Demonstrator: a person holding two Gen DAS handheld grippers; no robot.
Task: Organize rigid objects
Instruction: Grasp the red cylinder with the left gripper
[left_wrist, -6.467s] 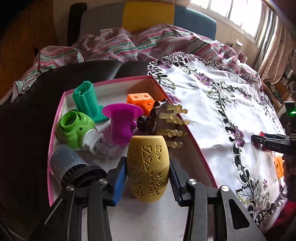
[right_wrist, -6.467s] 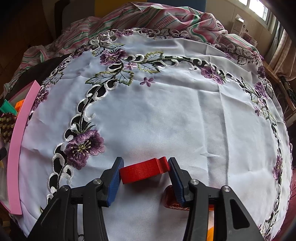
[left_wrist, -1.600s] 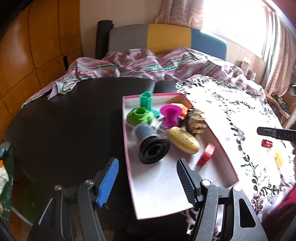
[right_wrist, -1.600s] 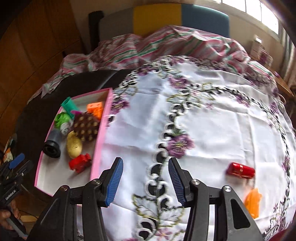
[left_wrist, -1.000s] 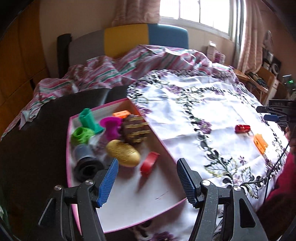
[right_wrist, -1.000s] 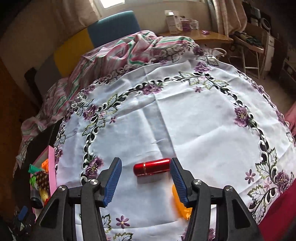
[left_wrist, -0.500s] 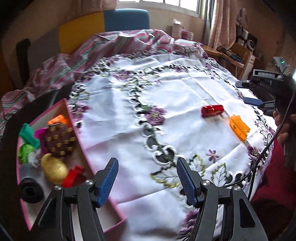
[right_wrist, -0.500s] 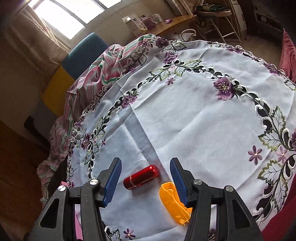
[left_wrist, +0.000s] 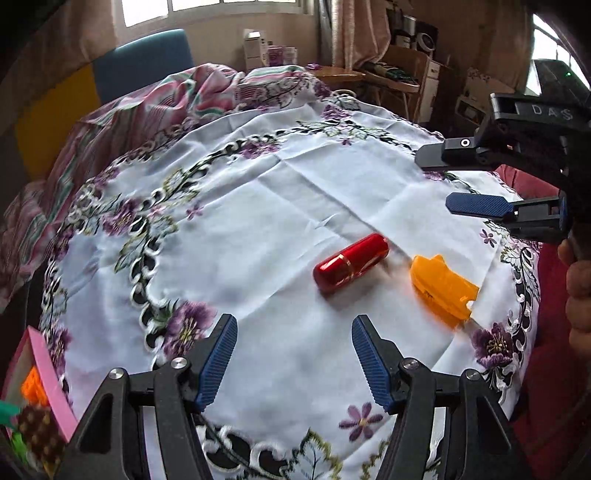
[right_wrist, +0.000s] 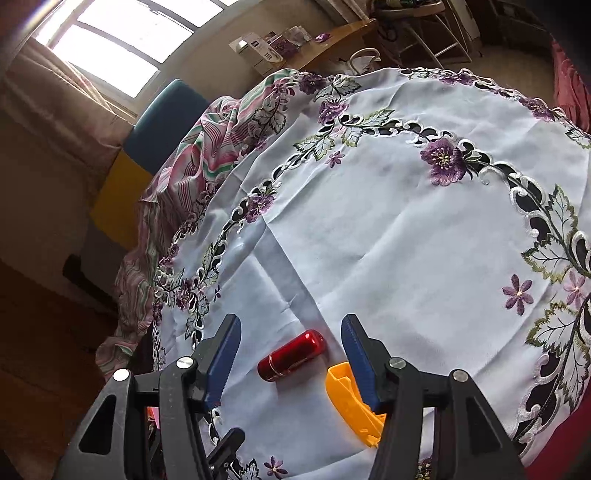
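The red cylinder (left_wrist: 351, 264) lies on its side on the white embroidered cloth (left_wrist: 280, 206) that covers the surface, and the orange plastic piece (left_wrist: 441, 290) lies just beside it, apart from it by a narrow strip of cloth. In the right wrist view the red cylinder (right_wrist: 290, 356) sits between the two blue-padded fingers of the right gripper (right_wrist: 290, 360), nearer the camera than their tips, while the orange plastic piece (right_wrist: 352, 404) is partly hidden behind the right-hand finger. The right gripper's fingers are spread wide and touch neither thing. The left gripper (left_wrist: 291, 360) hovers over bare cloth near the red cylinder, its fingers likewise spread apart with nothing between them. In the left wrist view the right gripper (left_wrist: 476, 177) shows at the right edge, above the orange piece. At the lower left corner stands the pink tray (left_wrist: 51, 380), with an orange block (left_wrist: 31, 387) and a brown studded item (left_wrist: 38, 430) inside.
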